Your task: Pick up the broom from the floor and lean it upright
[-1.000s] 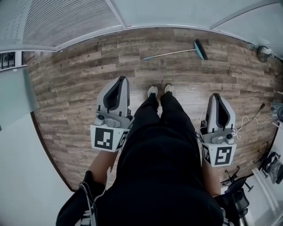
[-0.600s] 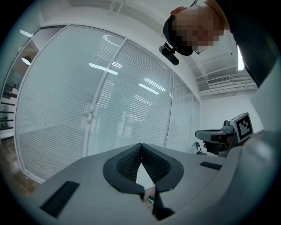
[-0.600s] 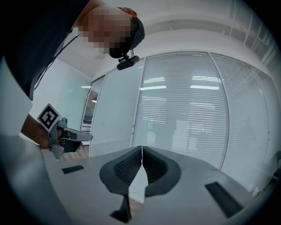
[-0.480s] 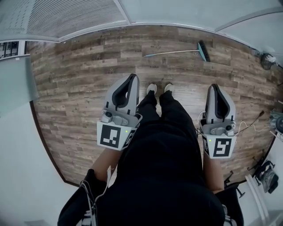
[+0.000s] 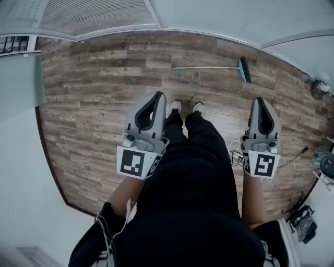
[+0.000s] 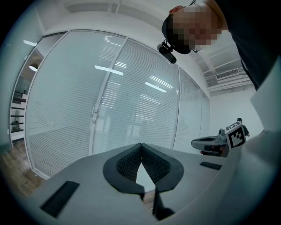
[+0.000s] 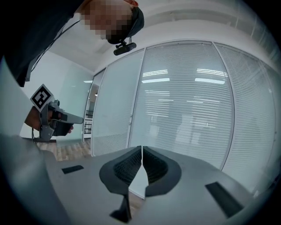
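The broom (image 5: 219, 67) lies flat on the wooden floor near the far glass wall, its thin handle pointing left and its teal-and-black head (image 5: 243, 69) at the right end. My left gripper (image 5: 156, 99) is held at waist height beside my left leg, shut and empty. My right gripper (image 5: 262, 103) hangs beside my right leg, also shut with nothing in it. Both sit well short of the broom. In the left gripper view the pads (image 6: 131, 163) meet at the tip; in the right gripper view the pads (image 7: 151, 166) touch too. The broom shows in neither gripper view.
A glass wall with blinds (image 5: 94, 15) runs along the far side of the wood floor (image 5: 94, 94). Cables and dark gear (image 5: 313, 156) lie by the right wall. My feet (image 5: 183, 107) stand between the grippers.
The view has shifted, so the broom now lies more level and slightly right. The left gripper moved right toward my leg; the right gripper moved up and right in the picture.
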Tool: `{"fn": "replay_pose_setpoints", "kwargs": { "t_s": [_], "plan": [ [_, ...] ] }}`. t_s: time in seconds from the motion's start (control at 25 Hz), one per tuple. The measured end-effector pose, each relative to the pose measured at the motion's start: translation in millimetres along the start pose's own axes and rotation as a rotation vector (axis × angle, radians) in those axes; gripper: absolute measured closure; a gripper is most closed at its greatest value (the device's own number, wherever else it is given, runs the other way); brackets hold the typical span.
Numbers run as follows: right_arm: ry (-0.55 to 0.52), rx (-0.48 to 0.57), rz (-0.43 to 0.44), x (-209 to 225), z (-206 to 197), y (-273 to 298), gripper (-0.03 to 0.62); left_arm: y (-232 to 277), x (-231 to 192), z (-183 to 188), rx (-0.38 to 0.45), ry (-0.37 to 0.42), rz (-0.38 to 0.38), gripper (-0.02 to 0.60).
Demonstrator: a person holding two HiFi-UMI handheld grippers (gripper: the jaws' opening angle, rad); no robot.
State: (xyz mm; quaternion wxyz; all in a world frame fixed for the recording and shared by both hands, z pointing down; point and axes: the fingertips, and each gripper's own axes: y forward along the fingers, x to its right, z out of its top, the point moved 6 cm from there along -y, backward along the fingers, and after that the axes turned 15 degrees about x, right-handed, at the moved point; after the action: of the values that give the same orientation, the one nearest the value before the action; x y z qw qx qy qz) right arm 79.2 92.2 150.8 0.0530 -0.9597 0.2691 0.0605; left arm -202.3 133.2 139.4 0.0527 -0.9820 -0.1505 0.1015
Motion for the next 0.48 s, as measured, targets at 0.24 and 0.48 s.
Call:
{"fn": "replay_pose_setpoints", "kwargs": {
  "t_s": [0.24, 0.48],
  "plan": [
    [-0.106, -0.045, 0.045, 27.6, -22.9, 21.4, 0.572, 22.3, -0.5, -4.9, 0.004, -0.003, 0.040, 0.563],
    [-0.114, -0.080, 0.083, 40.4, -37.3, 31.6, 0.572, 29.9, -0.2, -4.8, 0.011, 0.000, 0.055, 0.563]
  ]
}}
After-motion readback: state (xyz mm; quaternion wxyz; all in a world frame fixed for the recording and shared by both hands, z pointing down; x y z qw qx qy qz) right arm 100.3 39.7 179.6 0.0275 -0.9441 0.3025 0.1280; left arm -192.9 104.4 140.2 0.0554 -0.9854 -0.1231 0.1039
